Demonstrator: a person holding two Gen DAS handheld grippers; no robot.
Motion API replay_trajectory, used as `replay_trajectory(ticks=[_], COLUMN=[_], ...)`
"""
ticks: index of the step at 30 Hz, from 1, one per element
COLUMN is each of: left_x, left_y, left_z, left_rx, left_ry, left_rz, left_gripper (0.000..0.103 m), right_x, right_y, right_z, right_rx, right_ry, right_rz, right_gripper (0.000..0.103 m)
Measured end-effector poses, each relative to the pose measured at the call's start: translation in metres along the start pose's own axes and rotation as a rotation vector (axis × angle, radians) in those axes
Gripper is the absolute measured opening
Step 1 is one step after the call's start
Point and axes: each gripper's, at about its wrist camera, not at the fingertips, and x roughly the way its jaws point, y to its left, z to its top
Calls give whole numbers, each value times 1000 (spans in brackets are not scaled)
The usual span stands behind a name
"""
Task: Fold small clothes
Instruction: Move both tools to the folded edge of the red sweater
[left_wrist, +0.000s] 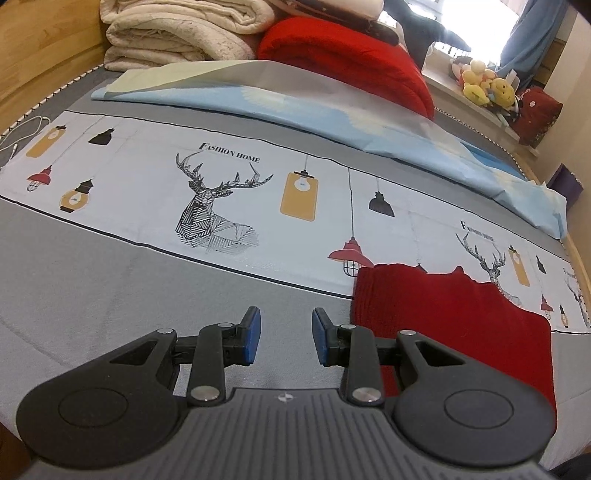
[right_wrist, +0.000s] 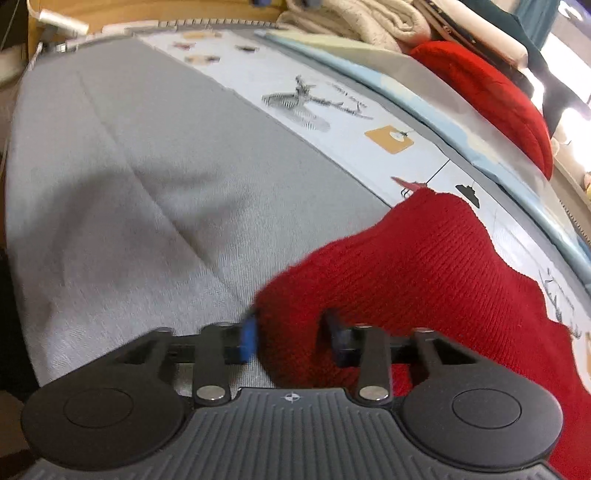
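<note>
On my bed (left_wrist: 92, 288), a grey sheet with a pale printed band of deer heads and lamps runs across in front of me. Beyond it lie a light blue folded sheet (left_wrist: 303, 107), a stack of cream blankets (left_wrist: 177, 33) against the wooden bed frame, a bright red blanket (left_wrist: 354, 62) and a heap of plush toys (left_wrist: 484, 85) on the far ledge. The dark red knitted garment (left_wrist: 454, 317) lies flat on the sheet, to the right of my left gripper (left_wrist: 286, 334), whose blue pads stand apart over bare grey sheet, touching nothing. My right gripper (right_wrist: 291, 336) has the garment's near edge between its pads; the blur keeps me from telling whether they pinch it.
</note>
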Motion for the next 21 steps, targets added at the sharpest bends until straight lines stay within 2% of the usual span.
replay_trajectory(ticks=[4, 8, 11, 15, 18, 20, 21], left_x=[-1, -3, -2, 3, 10, 20, 26], left_y=[-6, -17, -31, -58, -83, -95, -99], left_z=[1, 5, 8, 7, 2, -5, -8], left_rx=[-10, -18, -16, 9, 51, 79, 82], left_ry=[-7, -22, -28, -26, -32, -13, 14], left_rz=[-10, -36, -58, -92, -126, -125, -118], left_gripper=[34, 34, 34, 34, 34, 34, 34], right_x=[-32, -86, -140, -208, -240, -242, -237], right_y=[-23, -78, -135, -203, -235, -257, -272], right_z=[10, 7, -18, -90, -157, -201, -228], right_rx=[106, 319, 533, 837, 1027, 1150, 1243], right_ry=[-94, -222, -348, -463, -423, -321, -239], right_rz=[3, -7, -59, -231, -432, -505, -499], right_gripper=[19, 18, 18, 17, 17, 18, 20])
